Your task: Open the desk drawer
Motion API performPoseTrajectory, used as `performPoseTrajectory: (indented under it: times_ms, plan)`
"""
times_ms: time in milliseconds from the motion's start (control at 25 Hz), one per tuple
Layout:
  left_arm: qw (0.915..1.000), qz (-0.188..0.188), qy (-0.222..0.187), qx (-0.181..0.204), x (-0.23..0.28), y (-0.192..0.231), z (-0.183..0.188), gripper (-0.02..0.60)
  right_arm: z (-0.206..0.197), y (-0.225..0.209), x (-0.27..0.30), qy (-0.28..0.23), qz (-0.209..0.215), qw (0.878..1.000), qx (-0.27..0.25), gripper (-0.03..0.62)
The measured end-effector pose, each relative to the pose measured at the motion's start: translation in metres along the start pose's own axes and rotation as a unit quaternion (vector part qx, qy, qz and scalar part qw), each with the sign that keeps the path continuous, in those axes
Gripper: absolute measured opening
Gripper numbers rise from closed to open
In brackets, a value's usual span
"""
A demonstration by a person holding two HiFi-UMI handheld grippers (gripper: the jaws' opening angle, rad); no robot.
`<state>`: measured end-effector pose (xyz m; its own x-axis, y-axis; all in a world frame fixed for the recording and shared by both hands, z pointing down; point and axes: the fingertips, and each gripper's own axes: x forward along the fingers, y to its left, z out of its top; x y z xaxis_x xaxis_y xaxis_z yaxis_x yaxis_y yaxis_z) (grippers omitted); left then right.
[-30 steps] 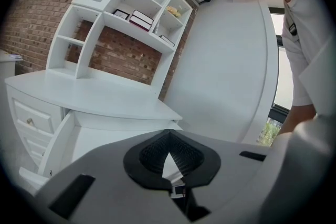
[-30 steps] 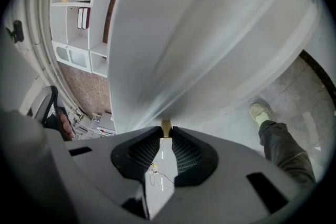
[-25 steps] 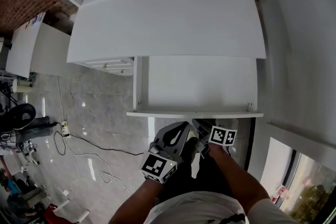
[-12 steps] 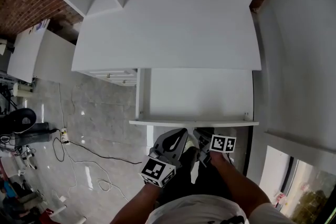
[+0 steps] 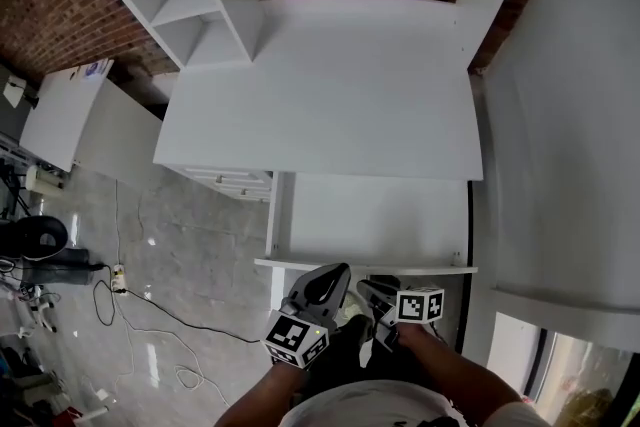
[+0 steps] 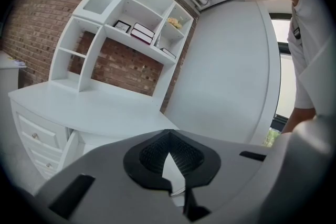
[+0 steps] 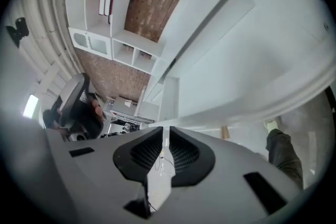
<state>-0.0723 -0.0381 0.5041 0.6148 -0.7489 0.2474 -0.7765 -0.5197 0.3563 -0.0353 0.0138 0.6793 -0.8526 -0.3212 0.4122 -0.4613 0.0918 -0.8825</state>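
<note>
The white desk (image 5: 330, 85) stands against a brick wall. Its wide centre drawer (image 5: 370, 220) is pulled out toward me, and its inside looks bare. The drawer front edge (image 5: 365, 265) runs just above both grippers. My left gripper (image 5: 335, 275) hangs just below that edge, jaws shut on nothing. My right gripper (image 5: 372, 291) is beside it on the right, also shut and empty. In the left gripper view the shut gripper (image 6: 169, 136) points at the desk top (image 6: 79, 107). In the right gripper view the gripper (image 7: 164, 134) shows only a thin slit.
A white hutch with open shelves (image 5: 190, 5) sits on the desk's back left. A stack of small side drawers (image 5: 240, 180) is at the left. Cables (image 5: 150, 310) trail over the tiled floor, and a white wall (image 5: 560, 165) closes the right side. A dark office chair (image 7: 79, 107) stands behind.
The head view has tilted up, so the brick wall and hutch now show and the desk sits lower in frame. The drawer stays open and both grippers stay shut by its front.
</note>
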Motion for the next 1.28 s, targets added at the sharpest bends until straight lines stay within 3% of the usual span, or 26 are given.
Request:
performPoseTrajectory:
  times_ms: [320,600,960,1280]
  plan:
    - [0.9992,0.02,-0.034,0.006,-0.019,0.001,0.059,0.012,0.072,0.112,-0.013,-0.032,0.058,0.991,-0.115,0.034]
    - [0.9983,0.035,-0.046,0.01,-0.03,0.001,0.102,0.012,0.108,0.186,-0.035,-0.054,0.084,0.978,-0.185,0.026]
    - [0.9965,0.031,-0.075,0.021,-0.039,-0.007,0.146,0.011,0.139,0.253,-0.045,-0.08,0.105,0.957,-0.259,0.018]
    - [0.9937,0.039,-0.097,0.04,-0.049,-0.01,0.177,0.012,0.158,0.275,-0.057,-0.101,0.103,0.947,-0.288,0.017]
